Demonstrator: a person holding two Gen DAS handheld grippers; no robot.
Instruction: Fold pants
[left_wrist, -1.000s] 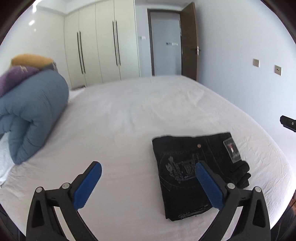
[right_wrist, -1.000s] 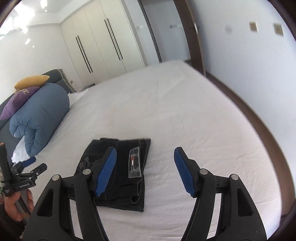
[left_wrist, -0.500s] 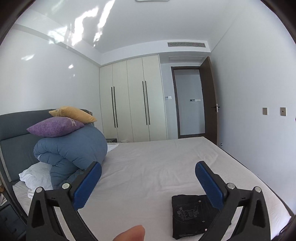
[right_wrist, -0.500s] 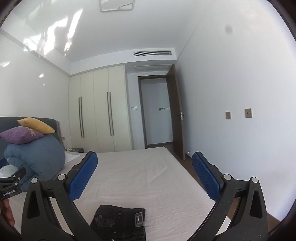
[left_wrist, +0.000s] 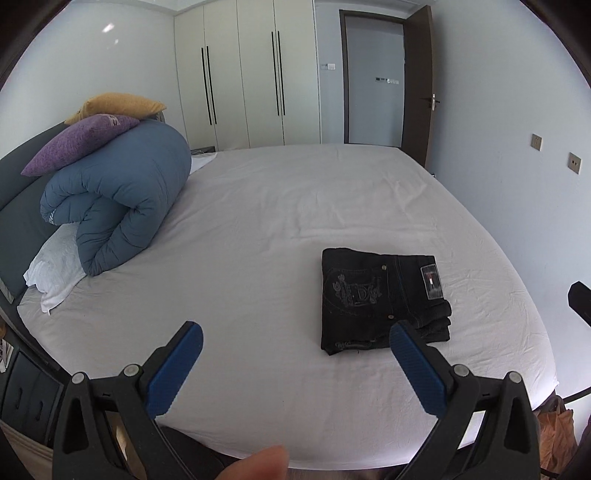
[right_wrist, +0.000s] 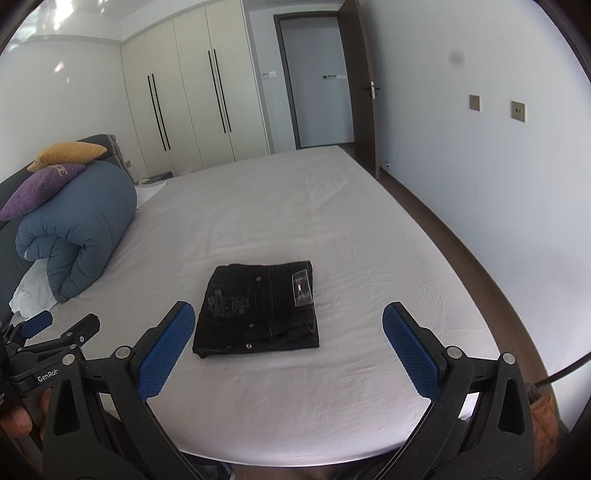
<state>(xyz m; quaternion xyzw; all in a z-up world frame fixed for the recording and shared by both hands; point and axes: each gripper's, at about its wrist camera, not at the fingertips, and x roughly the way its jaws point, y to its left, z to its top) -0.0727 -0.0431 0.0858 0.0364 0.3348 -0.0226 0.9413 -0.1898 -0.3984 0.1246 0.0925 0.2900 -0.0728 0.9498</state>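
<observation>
The black pants (left_wrist: 380, 299) (right_wrist: 258, 308) lie folded into a neat rectangle on the white bed sheet (left_wrist: 277, 229) (right_wrist: 280, 221), a clear label on top. My left gripper (left_wrist: 293, 334) is open and held back above the bed's near edge, to the left of the pants and apart from them. My right gripper (right_wrist: 288, 314) is open wide, also pulled back over the near edge, with the pants seen between its blue pads but well beyond them. Neither gripper holds anything.
A rolled blue duvet (left_wrist: 122, 195) (right_wrist: 77, 229) with purple and yellow cushions lies at the headboard on the left. White wardrobes (right_wrist: 192, 92) and an open door (right_wrist: 314, 81) stand behind the bed. A wall runs along the right. A fingertip (left_wrist: 266, 463) shows at the bottom.
Both grippers drew back from the pants to the bed's near edge. The views tipped up to the ceiling, then came down again. The right jaws spread wider.
</observation>
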